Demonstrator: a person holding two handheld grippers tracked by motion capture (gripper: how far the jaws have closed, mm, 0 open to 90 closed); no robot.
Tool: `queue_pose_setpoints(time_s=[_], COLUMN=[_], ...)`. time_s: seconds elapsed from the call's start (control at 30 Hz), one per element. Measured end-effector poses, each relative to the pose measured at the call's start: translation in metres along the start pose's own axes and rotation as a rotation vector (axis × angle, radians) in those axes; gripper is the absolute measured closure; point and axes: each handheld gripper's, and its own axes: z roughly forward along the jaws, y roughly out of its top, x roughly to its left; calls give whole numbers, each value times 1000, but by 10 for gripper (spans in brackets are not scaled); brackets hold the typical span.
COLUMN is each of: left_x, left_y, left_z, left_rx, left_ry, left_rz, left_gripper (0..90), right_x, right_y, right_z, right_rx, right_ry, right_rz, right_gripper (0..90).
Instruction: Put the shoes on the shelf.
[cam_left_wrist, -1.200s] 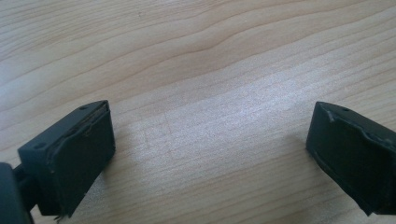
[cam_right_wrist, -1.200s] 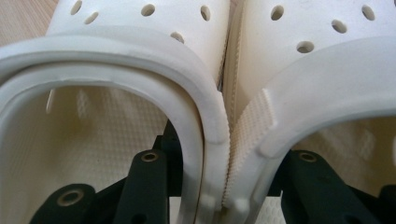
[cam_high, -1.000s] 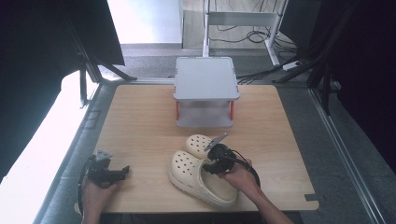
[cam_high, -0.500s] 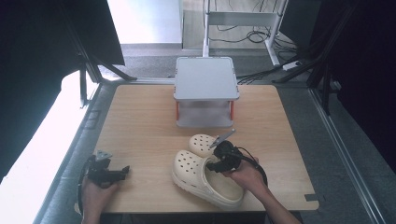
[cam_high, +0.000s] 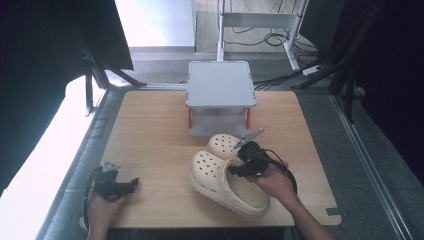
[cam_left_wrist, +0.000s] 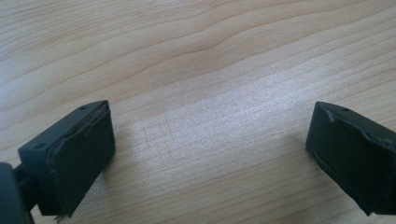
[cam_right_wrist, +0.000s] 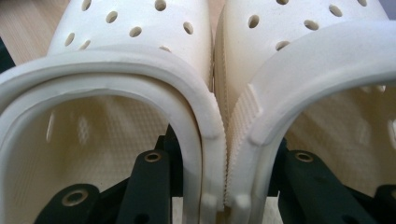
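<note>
Two cream perforated clogs sit side by side, the large near one (cam_high: 220, 181) and the far one (cam_high: 223, 144). My right gripper (cam_high: 245, 162) reaches in from their heel end. In the right gripper view one jaw stands inside the left clog (cam_right_wrist: 126, 70) and the other inside the right clog (cam_right_wrist: 317, 56). My right gripper (cam_right_wrist: 225, 179) is shut on their two touching side walls, and the pair hangs slightly above the table. My left gripper (cam_high: 119, 186) rests at the front left corner of the table. Its jaws are open over bare wood, as the left gripper (cam_left_wrist: 210, 144) view shows.
A grey two-level stand (cam_high: 220, 85) with orange legs is at the back middle of the wooden table (cam_high: 150, 130), just beyond the clogs. Black frames and cables surround the table. A bright floor strip runs along the left.
My right hand has risen and shifted a little right and away, carrying both clogs with it. The left hand and its gripper have stayed put.
</note>
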Motion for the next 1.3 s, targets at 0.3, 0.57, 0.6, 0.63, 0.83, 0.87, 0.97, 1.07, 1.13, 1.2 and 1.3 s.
queue_pose_setpoints(time_s=[0.3,0.57,0.6,0.63,0.83,0.87,0.97,1.07,1.13,1.2,1.3], left_x=[0,0,0,0,0,0,0,0,0,0,0], left_y=[0,0,0,0,0,0,0,0,0,0,0], left_z=[0,0,0,0,0,0,0,0,0,0,0], left_rx=[1,0,0,0,-3,-2,-2,0,0,4,3], left_ry=[-1,0,0,0,0,0,0,-1,-1,-5,-5], left_rz=[0,2,2,2,-1,-1,-1,-1,-1,0,-1], left_gripper=[10,10,10,10,10,10,10,10,10,10,10], right_x=[-4,-8,-9,-10,-17,-19,-27,-31,-36,-44,-50], right_y=[18,33,35,38,59,63,80,89,98,111,119], right_z=[-34,-56,-59,-62,-77,-79,-84,-86,-86,-84,-82], right_rx=[-18,-31,-33,-36,-56,-60,-68,-68,-68,-72,-74], right_ry=[-61,-60,-62,-68,-103,-105,-126,-147,-159,-164,-174], right_rz=[11,30,32,35,61,72,103,114,130,156,176], right_gripper=[656,656,656,656,657,657,657,657,657,657,657])
